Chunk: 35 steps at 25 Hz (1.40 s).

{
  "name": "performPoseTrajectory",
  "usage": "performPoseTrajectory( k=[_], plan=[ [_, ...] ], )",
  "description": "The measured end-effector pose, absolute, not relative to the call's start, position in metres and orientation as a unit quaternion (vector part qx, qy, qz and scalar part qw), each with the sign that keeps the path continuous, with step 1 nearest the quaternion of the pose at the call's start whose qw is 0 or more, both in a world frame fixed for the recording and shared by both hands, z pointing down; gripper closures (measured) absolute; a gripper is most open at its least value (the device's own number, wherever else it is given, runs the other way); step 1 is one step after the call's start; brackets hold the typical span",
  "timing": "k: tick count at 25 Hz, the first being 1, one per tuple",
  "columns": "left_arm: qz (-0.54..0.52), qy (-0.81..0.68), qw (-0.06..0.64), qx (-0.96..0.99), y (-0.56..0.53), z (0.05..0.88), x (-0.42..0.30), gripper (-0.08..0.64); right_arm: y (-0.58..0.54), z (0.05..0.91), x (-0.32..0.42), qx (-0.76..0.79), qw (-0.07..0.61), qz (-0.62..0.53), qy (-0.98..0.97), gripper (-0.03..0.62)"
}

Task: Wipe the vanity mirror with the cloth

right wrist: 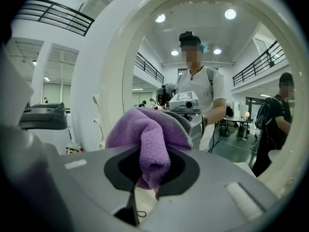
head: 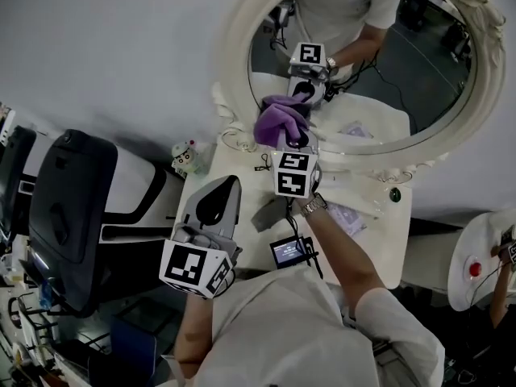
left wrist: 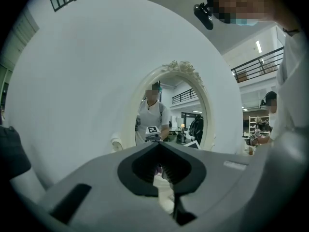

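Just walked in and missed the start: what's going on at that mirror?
A person is holding a gripper in each hand. The right gripper is shut on a purple cloth and holds it up at the lower part of the oval vanity mirror, seemingly against the glass. The left gripper is shut on nothing and hangs back, lower and to the left, away from the mirror.

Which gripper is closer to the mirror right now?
Right. The right gripper holds the cloth up at the lower left of the mirror. The left gripper sits well back from it, nearer the person, shut and empty.
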<state>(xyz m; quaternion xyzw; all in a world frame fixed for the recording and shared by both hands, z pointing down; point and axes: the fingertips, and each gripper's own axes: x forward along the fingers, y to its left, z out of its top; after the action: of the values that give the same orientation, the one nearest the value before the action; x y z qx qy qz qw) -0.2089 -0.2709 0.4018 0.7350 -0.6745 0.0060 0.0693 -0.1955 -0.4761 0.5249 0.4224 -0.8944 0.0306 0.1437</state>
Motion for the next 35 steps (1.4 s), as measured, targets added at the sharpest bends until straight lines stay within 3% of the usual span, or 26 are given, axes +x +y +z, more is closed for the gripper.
performPoseTrajectory(
  k=[11, 35],
  plan=[
    [0.017, -0.646, 0.069, 0.76, -0.287, 0.407, -0.179, 0.557, -0.491, 0.524, -0.146, 0.456, 0.128, 0.051, -0.88, 0.531],
    [-0.012, -0.511, 0.073, 0.857, -0.361, 0.405, -0.033, 0.557, -0.552, 0.52, 0.096, 0.607, 0.145, 0.055, -0.779, 0.526]
  ],
)
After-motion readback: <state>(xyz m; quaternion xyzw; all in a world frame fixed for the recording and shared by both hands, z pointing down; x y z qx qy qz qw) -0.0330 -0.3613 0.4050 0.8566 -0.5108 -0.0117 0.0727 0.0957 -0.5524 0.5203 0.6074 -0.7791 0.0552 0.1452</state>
